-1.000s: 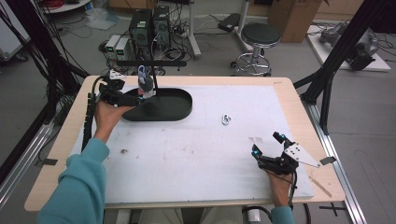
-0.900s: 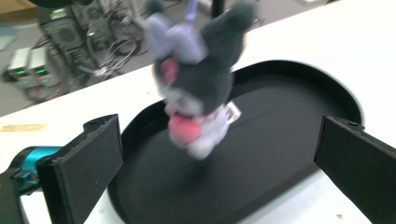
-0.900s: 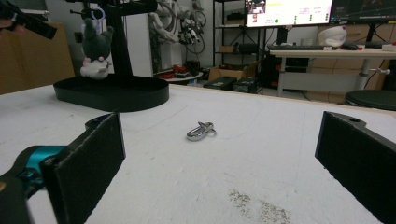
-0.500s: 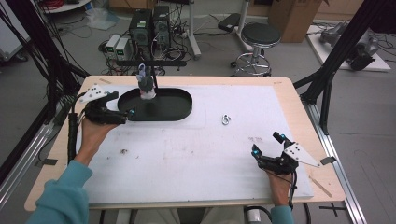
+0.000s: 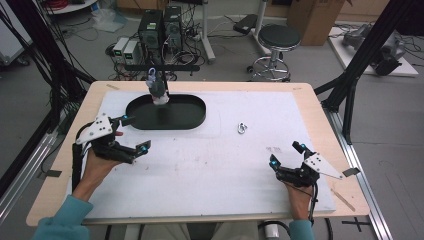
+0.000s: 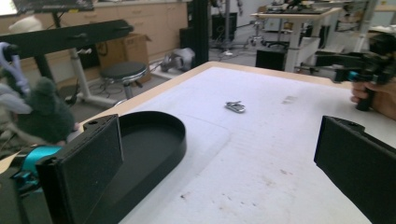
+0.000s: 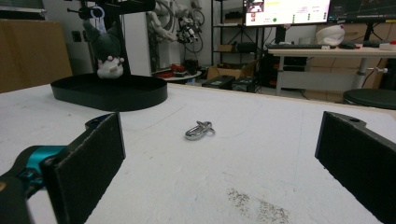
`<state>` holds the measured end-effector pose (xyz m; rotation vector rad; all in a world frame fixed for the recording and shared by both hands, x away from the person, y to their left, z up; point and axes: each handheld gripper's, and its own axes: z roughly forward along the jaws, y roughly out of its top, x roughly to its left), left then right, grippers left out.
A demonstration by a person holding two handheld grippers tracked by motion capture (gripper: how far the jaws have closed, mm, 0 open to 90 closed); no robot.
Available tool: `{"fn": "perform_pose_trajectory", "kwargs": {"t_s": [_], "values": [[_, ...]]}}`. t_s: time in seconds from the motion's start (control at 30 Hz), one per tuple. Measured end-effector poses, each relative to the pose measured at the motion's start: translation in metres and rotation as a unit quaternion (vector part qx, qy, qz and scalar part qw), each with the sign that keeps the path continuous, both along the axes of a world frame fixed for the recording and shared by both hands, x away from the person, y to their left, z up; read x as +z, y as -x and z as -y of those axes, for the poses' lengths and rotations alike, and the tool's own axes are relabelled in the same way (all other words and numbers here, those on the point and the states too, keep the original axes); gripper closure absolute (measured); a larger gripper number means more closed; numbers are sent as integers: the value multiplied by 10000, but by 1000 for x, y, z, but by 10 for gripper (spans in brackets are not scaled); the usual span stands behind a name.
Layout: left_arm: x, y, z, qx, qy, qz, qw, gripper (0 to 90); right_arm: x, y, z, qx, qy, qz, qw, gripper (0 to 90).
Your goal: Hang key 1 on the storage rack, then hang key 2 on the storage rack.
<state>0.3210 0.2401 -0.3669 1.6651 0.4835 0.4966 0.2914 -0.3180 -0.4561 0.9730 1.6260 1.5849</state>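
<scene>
My left gripper [image 5: 134,134] hangs wide open and empty just this side of the black oval tray [image 5: 197,107], where the dark plush keychain [image 5: 159,90] dangles from the stand's bar [image 5: 170,68]. My right gripper [image 5: 285,160] is spread wide too, holding nothing, low over the desk [image 5: 210,175]. The silver carabiner clip [image 7: 199,129] lies flat dead ahead of it, well apart from the tray. I reckon that clip is next: come in low, straddle its long sides, close gently so it doesn't skitter.
</scene>
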Motion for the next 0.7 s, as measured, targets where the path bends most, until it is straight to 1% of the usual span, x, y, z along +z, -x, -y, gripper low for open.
{"fn": "perform_pose_trajectory", "kwargs": {"t_s": [0.07, 0.23, 0.33, 0.43, 0.47, 0.5, 0.53, 0.67, 0.7], "values": [[-3, 6, -1, -80, 122, 97, 9998, 17, 0, 0, 0, 2, 9, 3, 10000, 8], [-11, 14, -5, -169, 242, 291, 9991, 17, 0, 1, 0, -2, 1, -12, 10000, 8], [-16, 13, -5, -219, 202, 224, 9993, 17, 0, 0, 0, -4, -9, -3, 10000, 8], [-19, 14, -5, -163, 216, 256, 9993, 17, 0, 1, 0, 7, -1, -14, 10000, 8], [-19, 15, -5, -166, 182, 261, 9994, 17, 0, 1, 0, 9, 3, -11, 10000, 8], [-19, 15, -5, -180, 195, 271, 9993, 17, 0, 1, 0, 3, 1, -13, 10000, 8], [-19, 15, -5, -170, 181, 285, 9993, 17, 0, 0, 0, -4, 1, 40, 10000, 7], [-20, 12, -5, -115, 169, 210, 9996, 17, 0, 0, 1, 3, -27, -2, 10000, 8], [-20, 11, -6, -114, 194, 162, 9996, 17, 0, 0, 1, -1, -35, -25, 10000, 8]]}}
